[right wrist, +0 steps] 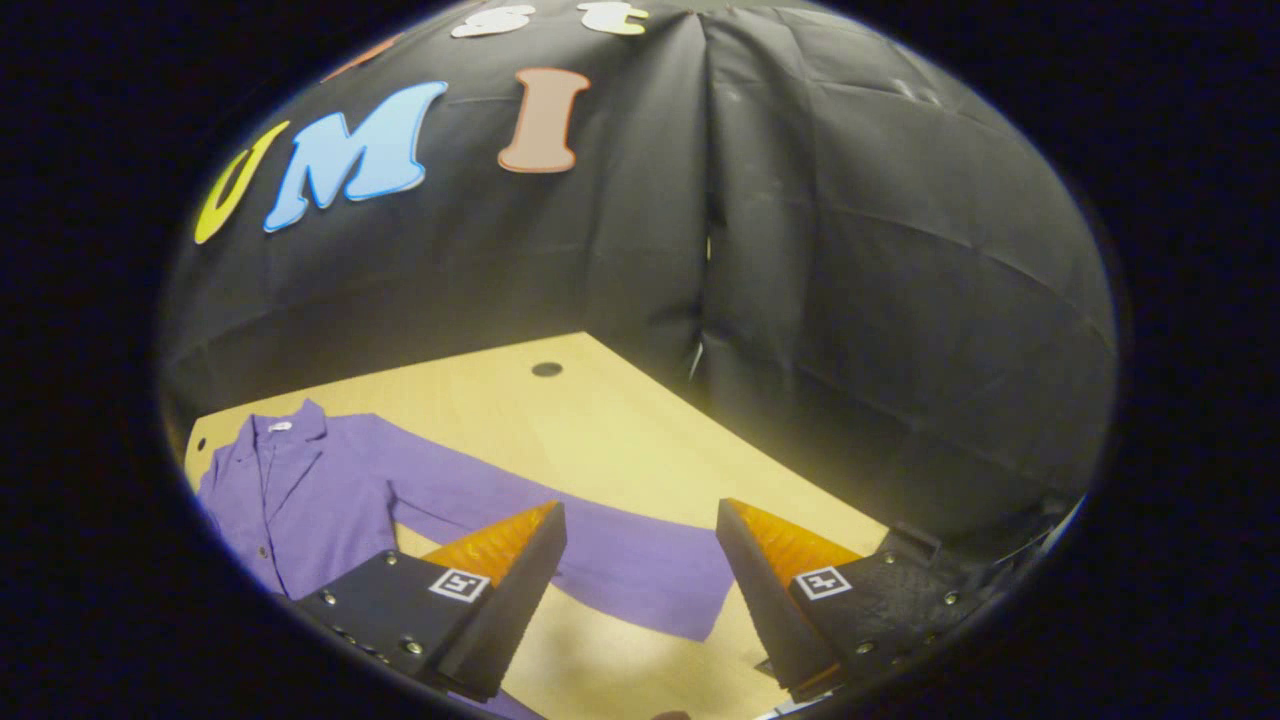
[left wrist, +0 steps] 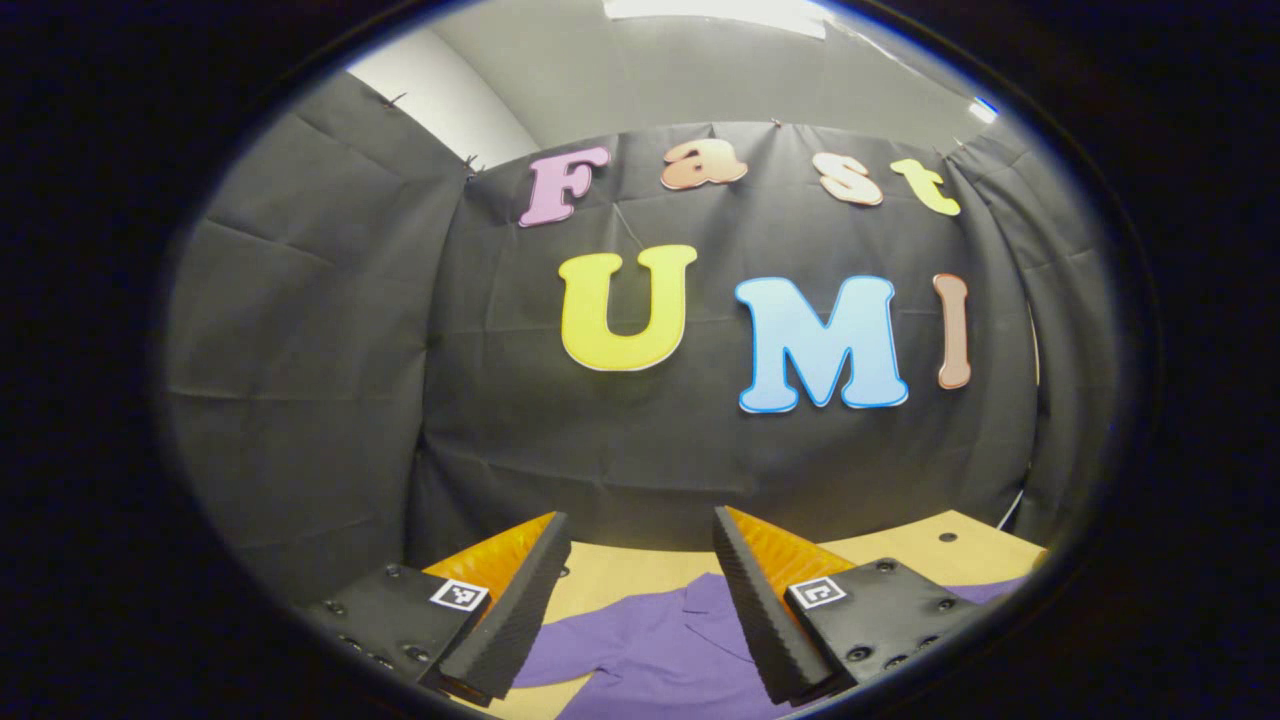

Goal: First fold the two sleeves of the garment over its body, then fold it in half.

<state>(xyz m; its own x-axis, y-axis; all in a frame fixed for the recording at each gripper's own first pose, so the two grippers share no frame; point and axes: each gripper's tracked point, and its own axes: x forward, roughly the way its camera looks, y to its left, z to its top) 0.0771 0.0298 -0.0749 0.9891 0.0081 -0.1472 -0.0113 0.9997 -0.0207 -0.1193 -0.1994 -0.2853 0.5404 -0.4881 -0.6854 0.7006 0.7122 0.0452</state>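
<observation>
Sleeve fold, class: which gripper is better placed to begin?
Right, probably. The right gripper hangs open over the spread sleeve. The left gripper is open above the shirt, near its collar.

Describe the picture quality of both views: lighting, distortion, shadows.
Left gripper view: fisheye bows the booth walls; a ceiling light glares at the top; the purple shirt sits dim and low. Right gripper view: the wooden table is evenly lit, its edges curved by the lens; a soft shadow falls near the sleeve.
</observation>
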